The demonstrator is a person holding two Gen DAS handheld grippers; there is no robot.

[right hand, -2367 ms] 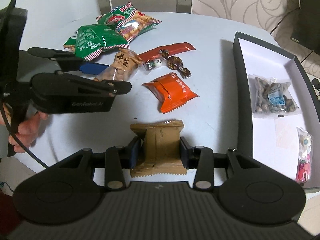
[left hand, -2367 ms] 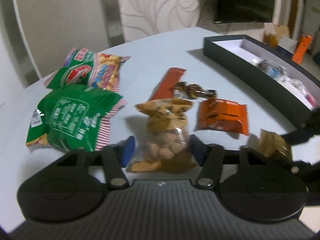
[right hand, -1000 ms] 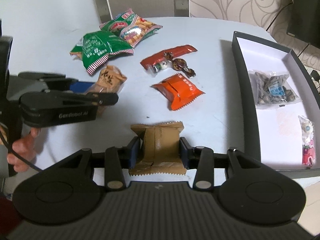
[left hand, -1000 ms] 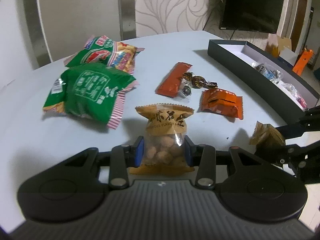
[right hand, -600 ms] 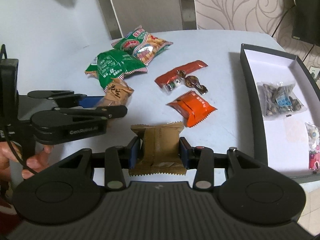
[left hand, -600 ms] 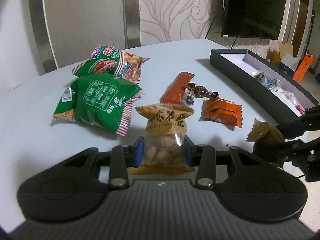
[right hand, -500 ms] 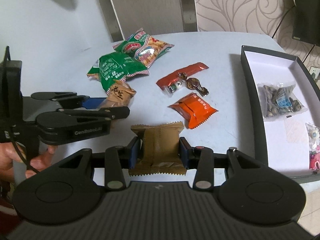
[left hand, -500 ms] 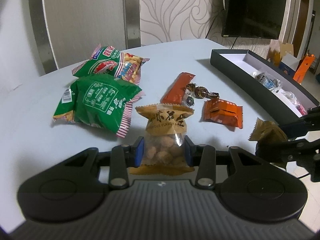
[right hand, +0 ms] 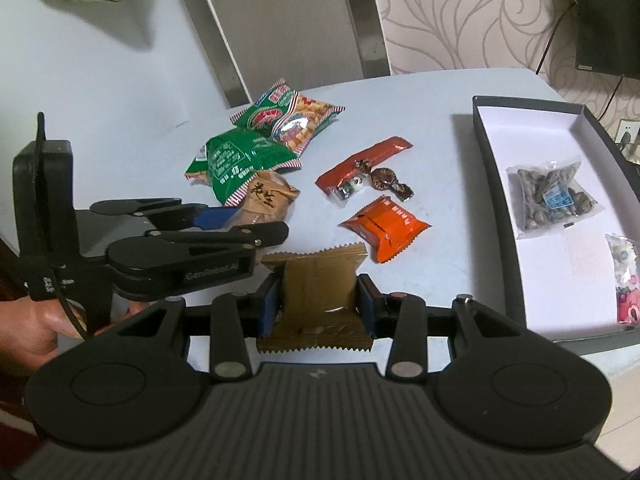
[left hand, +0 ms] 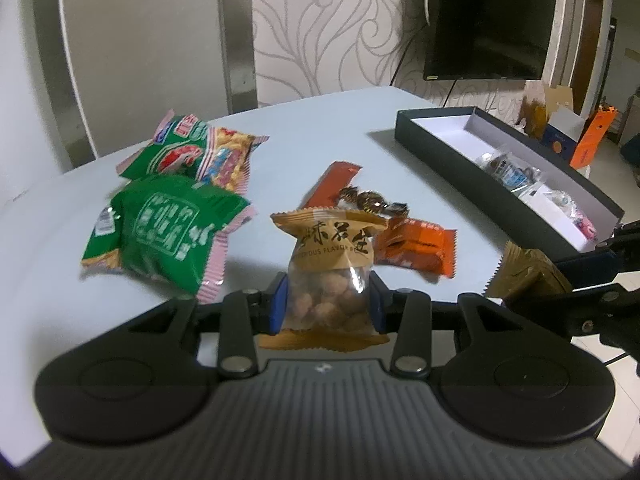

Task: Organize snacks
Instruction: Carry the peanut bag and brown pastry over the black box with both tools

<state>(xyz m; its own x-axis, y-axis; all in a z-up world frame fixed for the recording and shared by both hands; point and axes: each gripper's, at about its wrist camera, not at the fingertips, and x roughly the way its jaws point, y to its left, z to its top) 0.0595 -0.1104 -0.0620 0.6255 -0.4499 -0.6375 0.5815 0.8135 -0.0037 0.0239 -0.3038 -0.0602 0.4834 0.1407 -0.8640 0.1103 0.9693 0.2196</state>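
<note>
My left gripper point(left hand: 327, 300) is shut on a tan peanut bag point(left hand: 328, 264), lifted clear of the white table point(left hand: 60, 248); the same bag point(right hand: 270, 198) shows in the right wrist view. My right gripper point(right hand: 318, 306) is shut on a flat brown packet point(right hand: 316, 296), also held above the table, seen at the right edge as the brown packet point(left hand: 524, 276). On the table lie two green snack bags point(left hand: 160, 228), point(left hand: 200, 156), an orange packet point(right hand: 384, 228), a red bar point(right hand: 364, 164) and wrapped candies point(right hand: 384, 180). A dark box point(right hand: 496, 184) stands at the right.
The box holds a clear bag of dark nuts point(right hand: 550, 196) and a small pink-and-white packet point(right hand: 624, 280). A hand point(right hand: 36, 320) grips the left tool's handle. A chair back point(right hand: 288, 20) stands behind the table. A dark screen point(left hand: 488, 20) hangs on the patterned wall.
Both grippers have risen with their packets still held, and the table items now sit lower and farther in view. The right gripper has tilted slightly.
</note>
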